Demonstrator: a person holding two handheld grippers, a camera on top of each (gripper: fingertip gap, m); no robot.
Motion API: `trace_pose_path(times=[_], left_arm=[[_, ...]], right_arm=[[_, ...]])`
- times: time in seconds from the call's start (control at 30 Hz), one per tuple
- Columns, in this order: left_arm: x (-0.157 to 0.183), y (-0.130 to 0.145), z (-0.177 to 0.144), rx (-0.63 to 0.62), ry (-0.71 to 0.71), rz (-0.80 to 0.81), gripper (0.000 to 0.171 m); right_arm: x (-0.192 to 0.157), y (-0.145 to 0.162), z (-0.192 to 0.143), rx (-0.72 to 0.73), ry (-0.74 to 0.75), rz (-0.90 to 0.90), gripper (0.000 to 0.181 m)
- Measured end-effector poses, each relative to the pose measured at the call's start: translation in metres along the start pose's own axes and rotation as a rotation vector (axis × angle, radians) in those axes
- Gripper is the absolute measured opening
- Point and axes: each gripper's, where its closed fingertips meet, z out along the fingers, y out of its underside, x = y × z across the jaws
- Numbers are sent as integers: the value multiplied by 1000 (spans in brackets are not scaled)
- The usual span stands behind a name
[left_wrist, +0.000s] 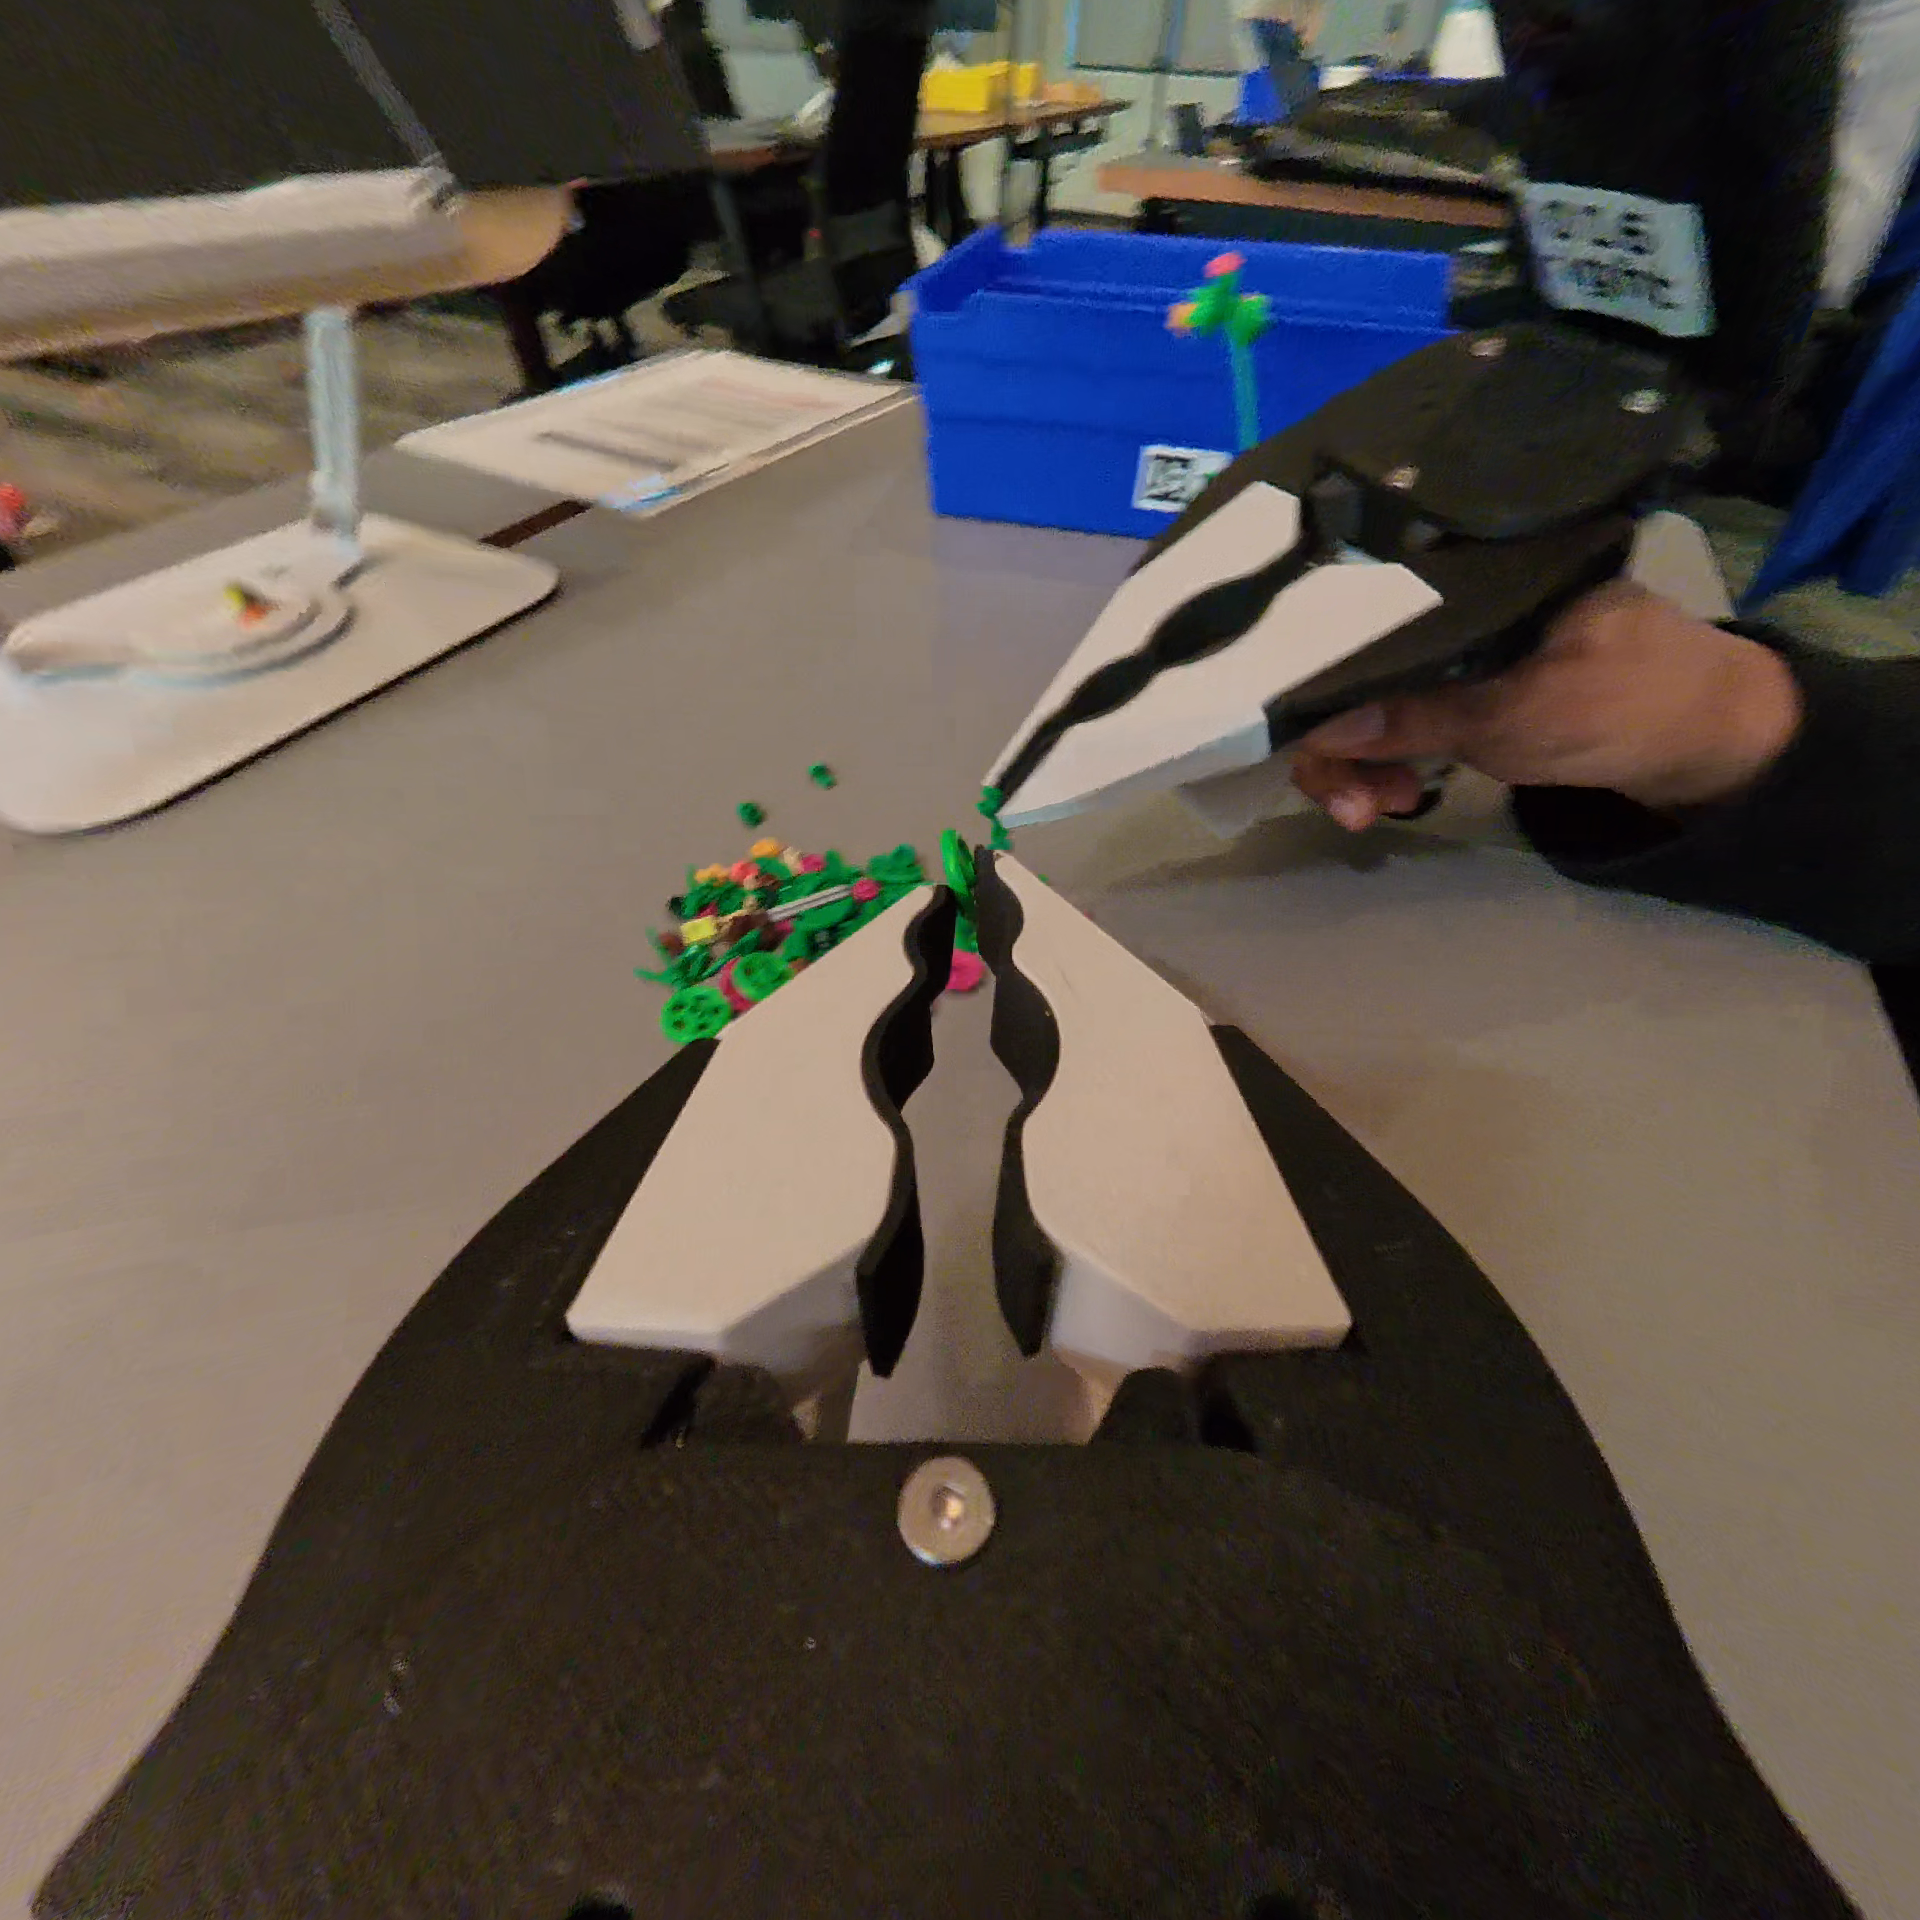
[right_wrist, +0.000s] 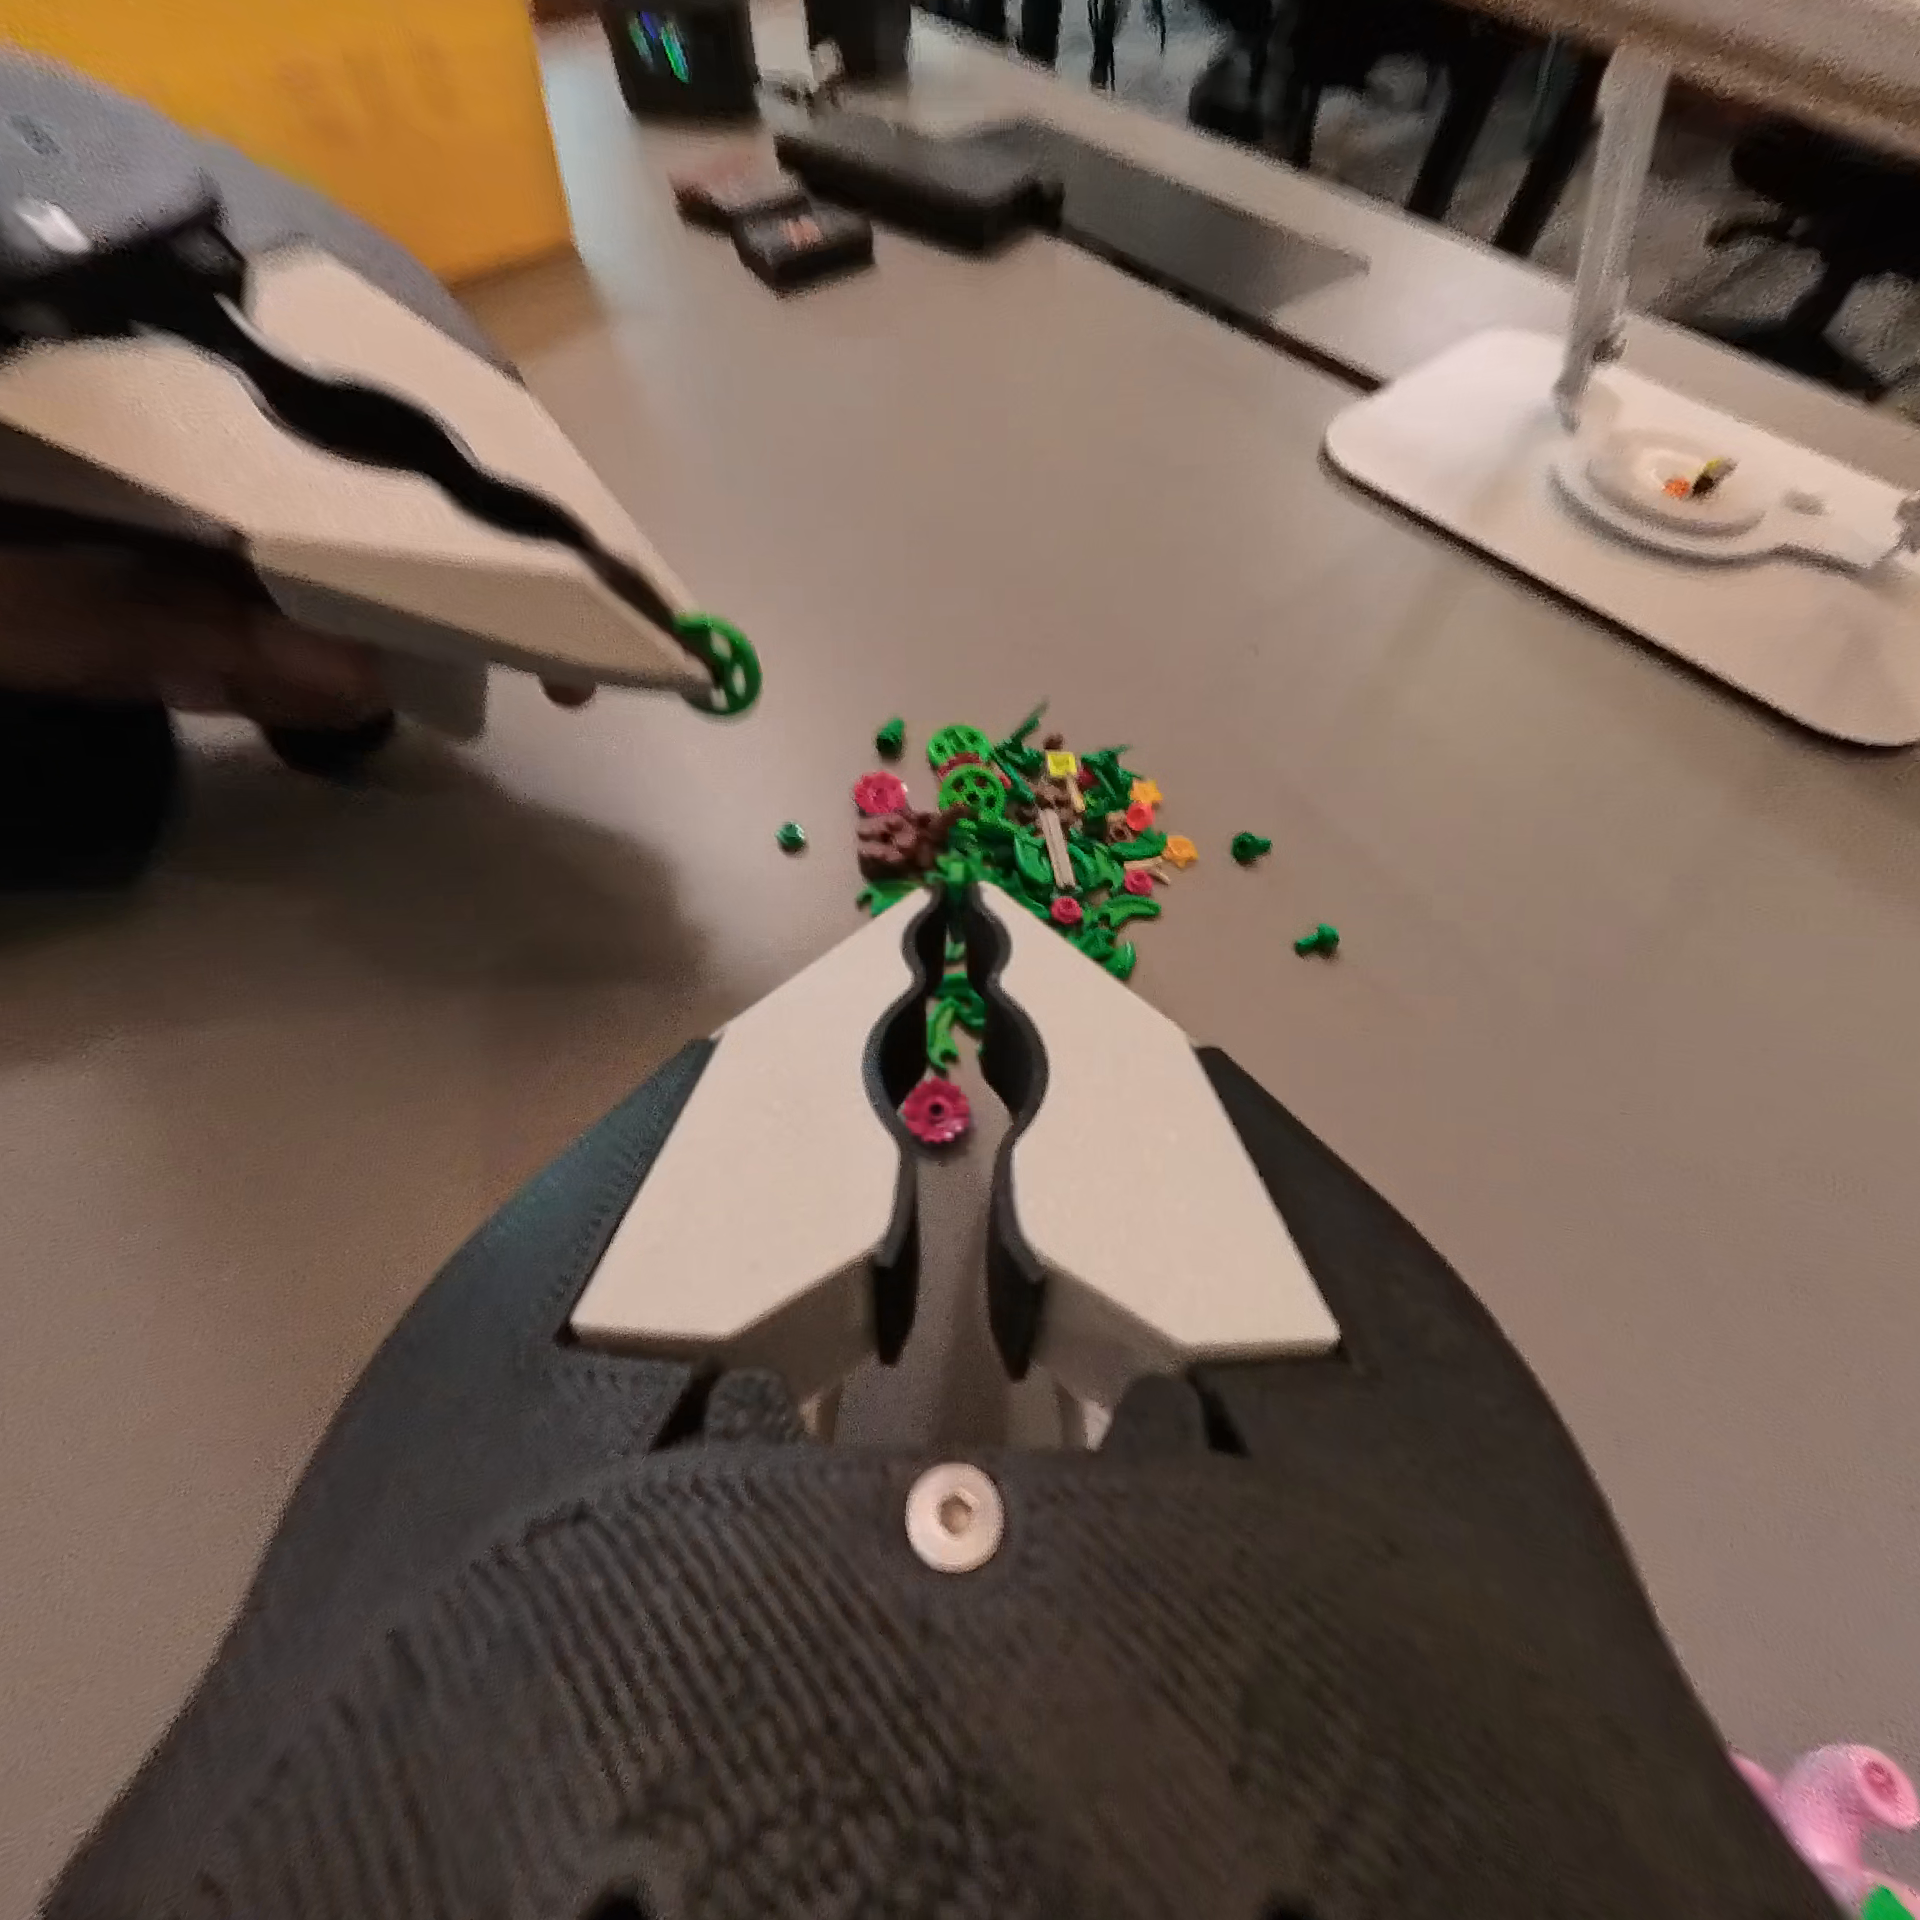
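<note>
In the right wrist view, a small green stem piece (right_wrist: 953, 940) is pinched between the closed tips of the right gripper (right_wrist: 954, 902) over a pile of tiny green, pink and brown pieces (right_wrist: 1023, 831) on the grey table (right_wrist: 1455, 1039), while a green wheel-shaped piece (right_wrist: 719, 665) is held by the left gripper (right_wrist: 694, 652) at upper left.

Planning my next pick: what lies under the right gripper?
Through the gap in the right gripper, a magenta flower piece and green leaf pieces lie on the table. Anything beneath its fingers is covered.
</note>
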Motion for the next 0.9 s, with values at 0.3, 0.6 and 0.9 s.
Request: trace_pose_path(times=[0.3,0.6,0.9], left_arm=[[-28,14,0,-60,-33,-284,1],[-29,33,28,-255,-28,-191,2],[-33,20,50,-219,-32,-69,10]], right_arm=[[16,11,28,-111,20,73,17],[13,-54,-30,295,31,19,18],[9,-45,-34,262,8,-5,14]])
